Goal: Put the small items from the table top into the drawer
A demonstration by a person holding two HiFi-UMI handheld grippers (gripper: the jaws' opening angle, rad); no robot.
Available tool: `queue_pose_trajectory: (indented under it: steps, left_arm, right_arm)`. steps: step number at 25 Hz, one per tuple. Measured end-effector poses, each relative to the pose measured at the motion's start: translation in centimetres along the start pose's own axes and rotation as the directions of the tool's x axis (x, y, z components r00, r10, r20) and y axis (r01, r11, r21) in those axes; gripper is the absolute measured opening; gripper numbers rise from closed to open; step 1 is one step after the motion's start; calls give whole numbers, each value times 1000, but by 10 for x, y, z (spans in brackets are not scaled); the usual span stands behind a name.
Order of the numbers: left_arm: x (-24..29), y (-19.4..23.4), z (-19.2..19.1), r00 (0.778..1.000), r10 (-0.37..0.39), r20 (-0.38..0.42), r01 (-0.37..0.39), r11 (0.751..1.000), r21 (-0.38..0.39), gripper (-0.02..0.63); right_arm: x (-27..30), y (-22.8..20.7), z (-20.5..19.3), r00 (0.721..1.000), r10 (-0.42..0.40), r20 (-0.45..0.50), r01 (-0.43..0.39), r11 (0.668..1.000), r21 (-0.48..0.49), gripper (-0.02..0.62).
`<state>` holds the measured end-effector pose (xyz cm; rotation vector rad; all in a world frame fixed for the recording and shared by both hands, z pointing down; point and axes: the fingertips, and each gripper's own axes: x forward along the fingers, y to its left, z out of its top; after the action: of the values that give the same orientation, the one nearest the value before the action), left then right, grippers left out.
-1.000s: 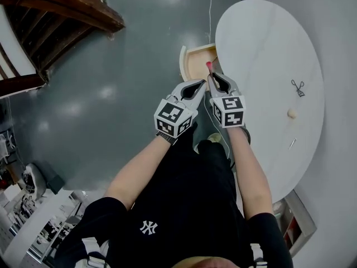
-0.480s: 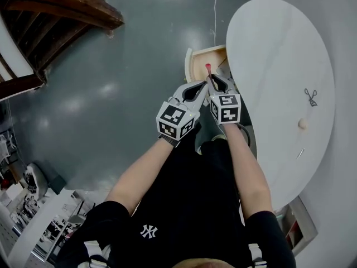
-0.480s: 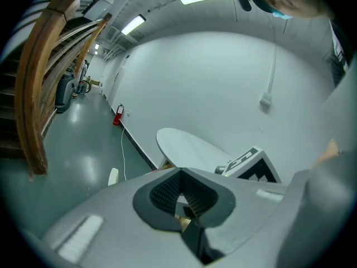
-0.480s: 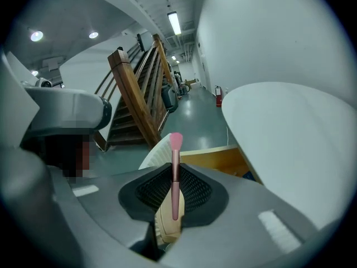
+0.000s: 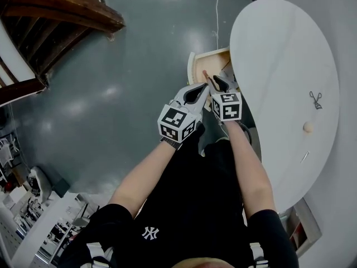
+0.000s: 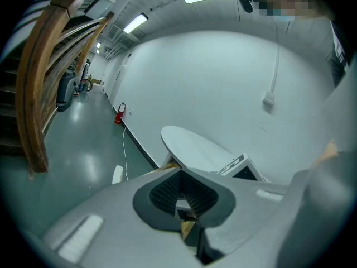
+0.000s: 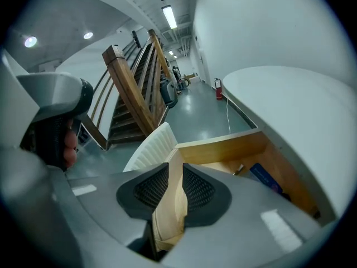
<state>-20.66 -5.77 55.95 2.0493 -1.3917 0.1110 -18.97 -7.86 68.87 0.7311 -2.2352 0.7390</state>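
Red-tipped stick (image 5: 204, 75) now in drawer (image 5: 192, 66), clip (image 5: 316, 99) on table (image 5: 279, 49)

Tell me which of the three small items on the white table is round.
The beige ball, between the dark scissor-shaped item and the thin silver piece; those two are slender.

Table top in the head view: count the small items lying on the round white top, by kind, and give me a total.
Small dark scissors-shaped wire item: 1
Small beige round ball: 1
Thin pale stick: 1
Total on the round white table top: 3
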Motion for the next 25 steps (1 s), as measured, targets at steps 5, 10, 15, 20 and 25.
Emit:
queue_pose_trajectory:
  steps: [5,10,15,20,25]
  left_arm:
    - [-5,-7,2,1000,-10,-11,10,1000,1,0]
    - [-13,-29,14,999,-42,-22,42,999,5,0]
    - [-21,-62,34,995,-93,-26,94,995,31,0]
    - [-18,-98,54,989,-145,-17,146,986,74,1]
    - [-23,-143,73,981,-194,-4,194,976,102,1]
  right_arm:
    - [-13,8,4,1000,-10,7,10,1000,-21,97]
    - [-55,17,23,998,-32,50,33,999,-31,77]
    - [-115,31,52,990,-48,135,51,998,-22,31]
    - [-170,27,78,970,-67,232,68,998,5,28]
    - [-230,18,91,946,-106,306,101,994,32,26]
